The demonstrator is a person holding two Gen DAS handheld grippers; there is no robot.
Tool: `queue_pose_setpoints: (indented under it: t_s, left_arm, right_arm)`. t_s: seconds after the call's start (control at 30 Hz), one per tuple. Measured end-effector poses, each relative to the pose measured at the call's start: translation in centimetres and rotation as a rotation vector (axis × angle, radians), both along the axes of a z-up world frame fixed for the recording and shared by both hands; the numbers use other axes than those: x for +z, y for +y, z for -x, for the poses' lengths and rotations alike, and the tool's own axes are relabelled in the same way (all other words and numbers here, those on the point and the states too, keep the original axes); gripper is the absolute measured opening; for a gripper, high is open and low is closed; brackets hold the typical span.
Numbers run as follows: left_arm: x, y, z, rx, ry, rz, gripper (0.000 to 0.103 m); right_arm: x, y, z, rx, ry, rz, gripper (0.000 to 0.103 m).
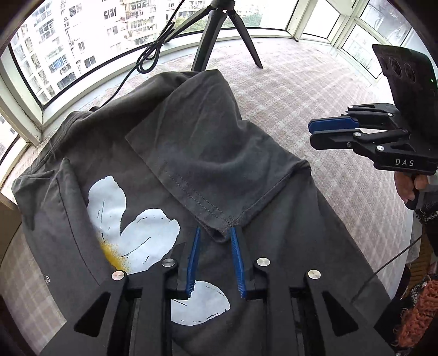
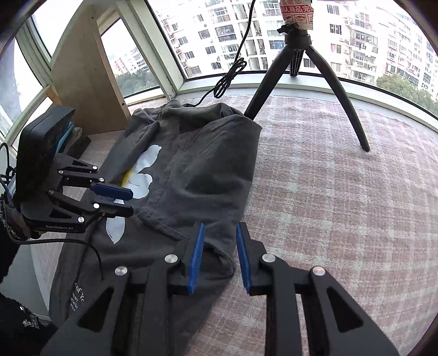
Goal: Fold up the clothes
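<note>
A dark shirt with a white flower print lies on the carpet, one sleeve folded over its front. The left gripper hovers part open at the sleeve's hem, gripping nothing. The right gripper hangs part open and empty above the shirt's edge.

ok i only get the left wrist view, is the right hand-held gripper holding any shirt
Observer: no, the right hand-held gripper is empty, jaws apart, over the shirt's right edge.
Operator: anything left of the shirt
Observer: a wooden board stands by the window.
Operator: what's on top of the tripod
Observer: the tripod carries a white label with red print.
</note>
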State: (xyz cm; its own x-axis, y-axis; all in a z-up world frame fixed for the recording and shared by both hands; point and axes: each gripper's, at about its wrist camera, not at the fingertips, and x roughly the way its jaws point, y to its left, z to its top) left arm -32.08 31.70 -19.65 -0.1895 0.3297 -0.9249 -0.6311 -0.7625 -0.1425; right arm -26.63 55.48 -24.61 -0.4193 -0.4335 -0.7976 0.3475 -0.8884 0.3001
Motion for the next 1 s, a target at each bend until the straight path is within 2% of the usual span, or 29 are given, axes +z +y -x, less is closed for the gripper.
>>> queue_pose_setpoints:
  t_s: [0.1, 0.13, 0.17, 0.2, 0.23, 0.33, 0.5, 0.57, 0.63, 0.73, 0.77, 0.87, 0.93, 1.0]
  left_arm:
    - [-0.2, 0.1, 0.1, -0.001, -0.010, 0.000, 0.022]
    - [-0.3, 0.0, 0.0, 0.001, -0.006, 0.011, 0.022]
    - [-0.4, -0.1, -0.2, 0.003, -0.003, 0.023, 0.022]
    - [-0.3, -0.5, -0.4, 0.008, 0.003, 0.029, 0.022]
    - [-0.2, -0.9, -0.8, 0.015, 0.001, 0.026, 0.022]
    - [-0.1, -2.2, -1.9, 0.047, -0.011, 0.018, 0.022]
    - [0.2, -2.7, -5.2, 0.066, -0.045, -0.030, 0.022]
    - [-0.2, -2.4, -6.8, 0.072, -0.070, -0.062, 0.022]
    - [-0.6, -2.0, -8.3, 0.071, -0.072, -0.056, 0.022]
    - [-0.8, -1.7, -10.4, 0.080, -0.062, -0.037, 0.022]
    - [-0.4, -1.8, -11.0, 0.093, -0.051, -0.027, 0.022]
    - [1.9, -2.0, -14.0, 0.096, -0.019, -0.047, 0.022]
    - [3.1, -1.4, -16.6, 0.068, -0.011, -0.056, 0.022]
    - [3.7, -0.4, -19.9, 0.025, -0.016, -0.065, 0.022]
  right_arm:
    - [-2.3, -2.6, 4.2, 0.045, -0.051, 0.040, 0.024]
    - [-3.4, -3.4, 5.3, 0.058, -0.071, 0.006, 0.024]
    - [-4.0, -3.8, 6.0, 0.045, -0.049, -0.080, 0.022]
    - [-4.3, -4.0, 6.5, 0.023, -0.009, -0.180, 0.012]
    - [-4.4, -3.8, 6.9, 0.003, -0.006, -0.206, 0.012]
    - [-3.7, -2.2, 6.8, -0.050, -0.034, -0.149, 0.015]
    - [-2.8, -2.8, 1.5, 0.056, -0.082, -0.036, 0.018]
    - [-3.8, -3.8, -0.9, 0.090, -0.107, -0.092, 0.018]
    - [-4.1, -4.5, -3.0, 0.115, -0.084, -0.168, 0.018]
    - [-3.5, -3.9, -6.1, 0.115, -0.060, -0.306, 0.019]
    - [-2.8, -3.5, -7.0, 0.100, -0.052, -0.316, 0.019]
    - [0.0, -1.9, -9.9, 0.072, -0.055, -0.190, 0.019]
    - [1.1, -1.8, -11.7, 0.055, -0.049, -0.163, 0.029]
    - [1.2, -1.1, -13.5, 0.045, -0.073, -0.107, 0.035]
